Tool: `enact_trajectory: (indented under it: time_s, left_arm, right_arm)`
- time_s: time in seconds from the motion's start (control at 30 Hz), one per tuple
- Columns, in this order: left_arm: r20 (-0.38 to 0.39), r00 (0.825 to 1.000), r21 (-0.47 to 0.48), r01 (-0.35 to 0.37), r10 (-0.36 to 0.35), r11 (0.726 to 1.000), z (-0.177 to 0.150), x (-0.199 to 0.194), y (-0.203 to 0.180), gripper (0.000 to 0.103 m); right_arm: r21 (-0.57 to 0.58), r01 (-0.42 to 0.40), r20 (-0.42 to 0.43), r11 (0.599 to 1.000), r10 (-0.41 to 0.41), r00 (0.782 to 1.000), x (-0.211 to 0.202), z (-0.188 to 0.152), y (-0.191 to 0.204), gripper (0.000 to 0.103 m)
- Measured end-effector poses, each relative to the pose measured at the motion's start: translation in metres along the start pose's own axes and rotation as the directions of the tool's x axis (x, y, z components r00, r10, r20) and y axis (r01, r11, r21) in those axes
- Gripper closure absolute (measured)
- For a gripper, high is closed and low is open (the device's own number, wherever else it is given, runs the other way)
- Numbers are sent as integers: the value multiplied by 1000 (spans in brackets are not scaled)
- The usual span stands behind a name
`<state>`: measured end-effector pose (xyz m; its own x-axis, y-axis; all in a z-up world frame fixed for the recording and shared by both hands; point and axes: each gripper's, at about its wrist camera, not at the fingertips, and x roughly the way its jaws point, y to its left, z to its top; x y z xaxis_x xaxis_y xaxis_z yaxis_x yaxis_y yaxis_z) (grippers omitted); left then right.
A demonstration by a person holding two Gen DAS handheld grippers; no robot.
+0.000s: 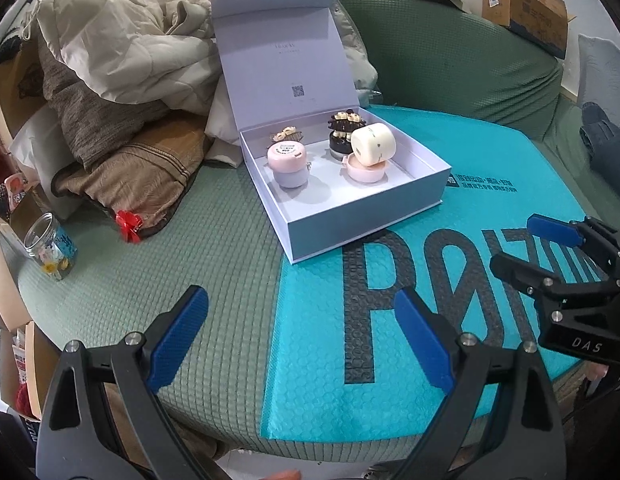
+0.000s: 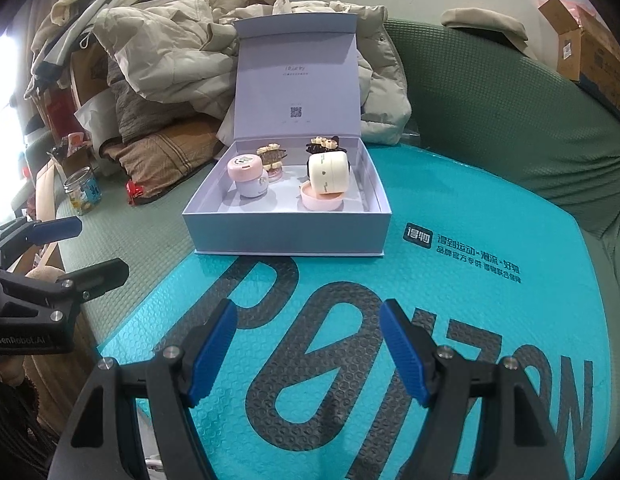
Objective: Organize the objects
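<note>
Here the left tongs (image 1: 302,336) are hanging spread wide and empty over the green sofa cover (image 1: 214,248), a glass jar (image 1: 52,250) sitting off to their left. Ahead of them the lavender gift box (image 1: 349,216) is standing with its lid raised, holding a pink-lidded jar (image 1: 288,164), hair clips (image 1: 347,120) and a cream container (image 1: 373,143) tilting on a pink lid. The right tongs (image 2: 306,354) are hovering half spread, empty, above the teal bubble mailer (image 2: 449,300), the box straight ahead.
</note>
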<state>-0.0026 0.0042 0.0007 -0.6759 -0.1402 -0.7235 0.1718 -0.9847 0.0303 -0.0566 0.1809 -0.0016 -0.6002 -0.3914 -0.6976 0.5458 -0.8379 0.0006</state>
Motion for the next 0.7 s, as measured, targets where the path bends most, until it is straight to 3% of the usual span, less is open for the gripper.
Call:
enact_trajectory:
  time_s: [0.7]
  left_arm:
    - [-16, 1000, 16, -5, 5, 1000, 0, 2, -1, 9]
  right_arm:
    - [5, 8, -13, 1000, -8, 1000, 2, -2, 1, 29]
